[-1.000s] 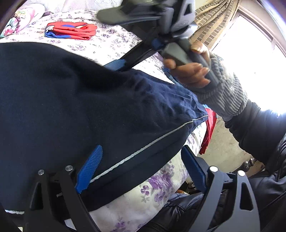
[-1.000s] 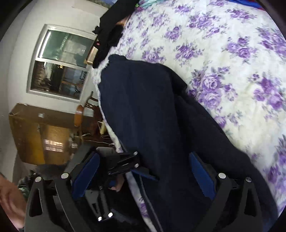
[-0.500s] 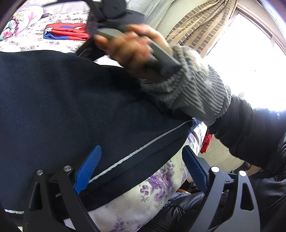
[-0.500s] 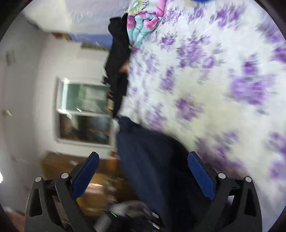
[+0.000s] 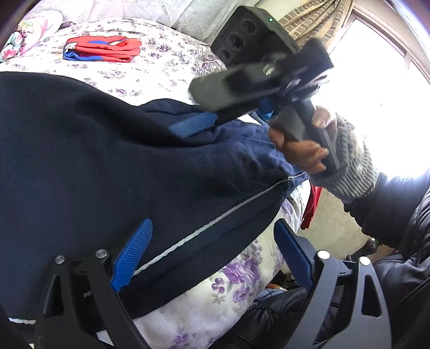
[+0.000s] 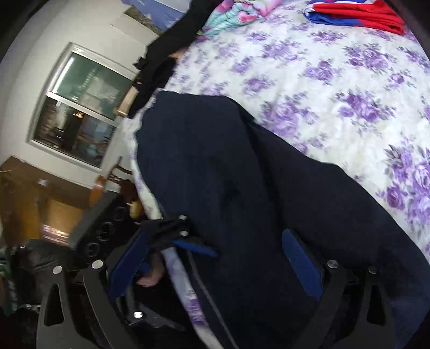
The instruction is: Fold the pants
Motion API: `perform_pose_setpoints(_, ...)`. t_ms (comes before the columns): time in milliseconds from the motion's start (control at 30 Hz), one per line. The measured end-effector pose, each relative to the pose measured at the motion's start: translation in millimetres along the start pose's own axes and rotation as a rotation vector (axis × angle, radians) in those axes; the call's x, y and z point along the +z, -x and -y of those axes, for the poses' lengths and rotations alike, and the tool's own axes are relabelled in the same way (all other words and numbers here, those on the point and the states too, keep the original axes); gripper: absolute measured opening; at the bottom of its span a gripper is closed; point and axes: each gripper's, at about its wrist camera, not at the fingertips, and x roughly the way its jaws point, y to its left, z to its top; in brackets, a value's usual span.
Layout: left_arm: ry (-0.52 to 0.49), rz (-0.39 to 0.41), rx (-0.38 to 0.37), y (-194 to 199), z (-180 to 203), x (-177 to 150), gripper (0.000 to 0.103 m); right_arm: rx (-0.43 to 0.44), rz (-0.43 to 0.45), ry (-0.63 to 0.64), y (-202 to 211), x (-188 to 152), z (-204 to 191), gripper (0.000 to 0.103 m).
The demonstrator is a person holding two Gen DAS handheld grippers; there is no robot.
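On floral bedspread (image 6: 336, 88), navy pants (image 5: 107, 166).

pants (image 5: 80, 161): I see dark navy fabric, with a thin pale grey-white piping line along one seam.
bedsheet (image 6: 336, 80): I see off-white cloth printed with purple roses and grey-green leaves.
folded garment (image 5: 103, 48): I see red with blue and a little white.
left gripper (image 5: 212, 257): I see black arms with bright blue ribbed pads.
right gripper (image 6: 217, 268): I see the same black frame and blue pads.
sleeve cuff (image 5: 349, 166): I see grey ribbed knit, under a black jacket sleeve.
curtain (image 5: 314, 21): I see tan with a darker brick-like check.
quilt (image 6: 236, 13): I see pink, turquoise and white floral print.
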Motion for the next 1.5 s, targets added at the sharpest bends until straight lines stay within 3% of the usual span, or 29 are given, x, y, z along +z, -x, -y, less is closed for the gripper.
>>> perform_pose_setpoints(167, 0.001, -0.003, 0.003, 0, 1, 1, 0.089, -0.093, 0.068, 0.091, 18, 20, -9, 0.099)
perform_pose_setpoints(300, -0.002, 0.0, 0.0, 0, 2, 1, 0.089, -0.187, 0.088, 0.071, 25, 30, 7, 0.099)
perform_pose_setpoints(367, -0.009, 0.002, -0.005, -1, 3, 0, 0.091, -0.116, 0.094, 0.007, 24, 44, 23, 0.099)
perform_pose_setpoints(400, -0.011, 0.002, -0.006, -1, 4, 0, 0.093, -0.04, 0.072, -0.049, 17, 56, 35, 0.099)
perform_pose_setpoints(500, -0.02, -0.007, 0.007, -4, 7, 0, 0.094, 0.104, -0.088, -0.161, -23, 83, 63, 0.1)
perform_pose_setpoints(533, -0.019, -0.009, 0.008, -4, 7, 1, 0.094, 0.131, -0.117, -0.187, -33, 90, 70, 0.1)
perform_pose_setpoints(600, -0.015, -0.007, 0.007, -3, 6, 0, 0.094, 0.302, -0.173, -0.217, -50, 101, 74, 0.1)
perform_pose_setpoints(633, -0.015, -0.006, 0.008, -3, 7, 1, 0.094, 0.346, -0.181, -0.213, -53, 105, 71, 0.1)
perform_pose_setpoints(733, -0.017, -0.004, 0.007, -4, 7, 0, 0.097, 0.496, -0.153, -0.199, -64, 118, 59, 0.1)
perform_pose_setpoints(833, -0.025, -0.009, 0.012, -5, 8, 0, 0.097, 0.55, -0.111, -0.225, -78, 124, 57, 0.1)
perform_pose_setpoints(1000, -0.021, -0.007, 0.012, -5, 7, 0, 0.097, 0.757, 0.099, -0.399, -76, 132, 78, 0.1)
perform_pose_setpoints(1100, -0.023, -0.009, 0.017, -4, 7, 0, 0.097, 0.686, 0.113, -0.353, -67, 133, 77, 0.1)
perform_pose_setpoints(1333, 0.0, 0.002, 0.019, 1, 7, 2, 0.097, 0.59, 0.022, -0.319, -66, 122, 67, 0.1)
perform_pose_setpoints(1500, 0.112, 0.057, 0.103, 28, -19, 11, 0.097, 0.624, 0.032, -0.395, -93, 141, 70, 0.1)
